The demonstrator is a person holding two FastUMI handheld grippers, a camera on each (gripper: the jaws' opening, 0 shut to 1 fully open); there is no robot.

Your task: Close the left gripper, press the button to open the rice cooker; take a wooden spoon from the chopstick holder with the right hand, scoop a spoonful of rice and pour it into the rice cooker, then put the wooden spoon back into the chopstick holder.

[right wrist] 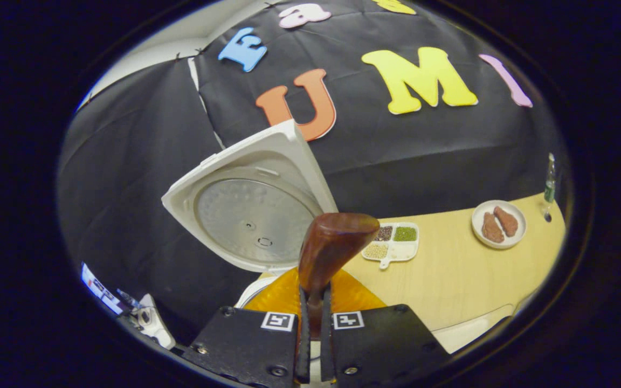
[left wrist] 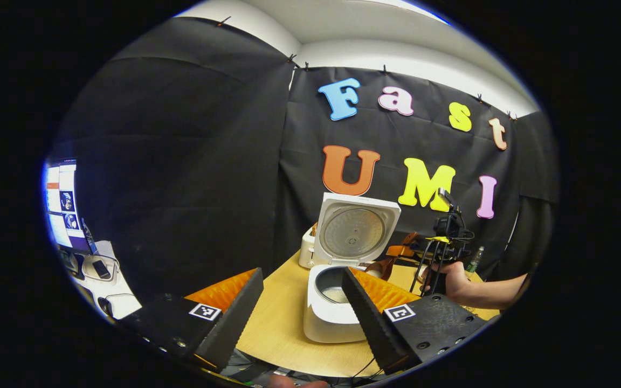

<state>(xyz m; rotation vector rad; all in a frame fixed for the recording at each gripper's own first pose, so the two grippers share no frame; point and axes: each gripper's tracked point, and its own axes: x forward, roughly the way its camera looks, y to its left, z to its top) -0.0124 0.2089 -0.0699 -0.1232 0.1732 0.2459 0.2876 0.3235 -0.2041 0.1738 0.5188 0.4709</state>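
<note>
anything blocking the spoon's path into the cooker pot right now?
Nothing visible. The rice cooker lid stands open and the pot mouth is uncovered. The right gripper is shut on the wooden spoon, just beside the open lid; no object lies between them.

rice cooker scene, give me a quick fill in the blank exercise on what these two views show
1. The rice cooker has its lid ____.
2. The right gripper is shut on the handle of a wooden ____.
3. The left gripper has its jaws ____.
4. The round plate on the table holds ____ brown pieces of food.

Missing words: open; spoon; open; two
</note>
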